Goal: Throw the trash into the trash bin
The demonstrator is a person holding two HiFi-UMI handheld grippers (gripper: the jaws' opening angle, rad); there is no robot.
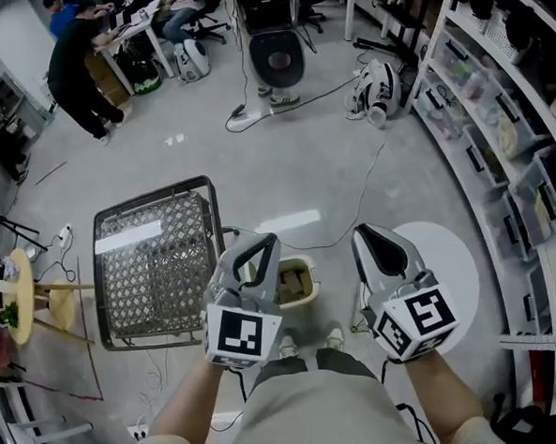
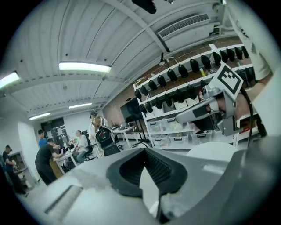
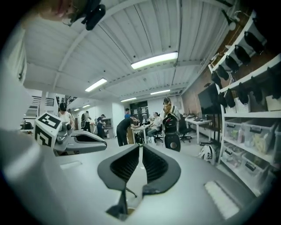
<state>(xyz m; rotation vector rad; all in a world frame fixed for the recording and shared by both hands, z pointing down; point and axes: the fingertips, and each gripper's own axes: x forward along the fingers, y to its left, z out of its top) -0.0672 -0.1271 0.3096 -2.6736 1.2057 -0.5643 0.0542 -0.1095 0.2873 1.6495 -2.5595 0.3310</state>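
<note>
A small beige trash bin [image 1: 298, 283] stands on the floor just ahead of the person's feet, partly hidden behind my left gripper [image 1: 263, 240]. Something brownish lies inside it. Both grippers are held high and side by side, above the bin. The left gripper [image 2: 145, 150] has its jaws together with nothing between them. My right gripper [image 1: 365, 232] is also shut and empty, its jaws meeting at the tips [image 3: 140, 147]. Each gripper shows in the other's view: the right gripper [image 2: 206, 110] and the left gripper [image 3: 88, 143]. No loose trash is in sight.
A wire mesh basket [image 1: 154, 261] stands left of the bin. A round white table [image 1: 454, 252] is at the right, with storage shelves [image 1: 507, 127] along the right wall. Cables cross the grey floor. People [image 1: 81, 69] work at desks far back.
</note>
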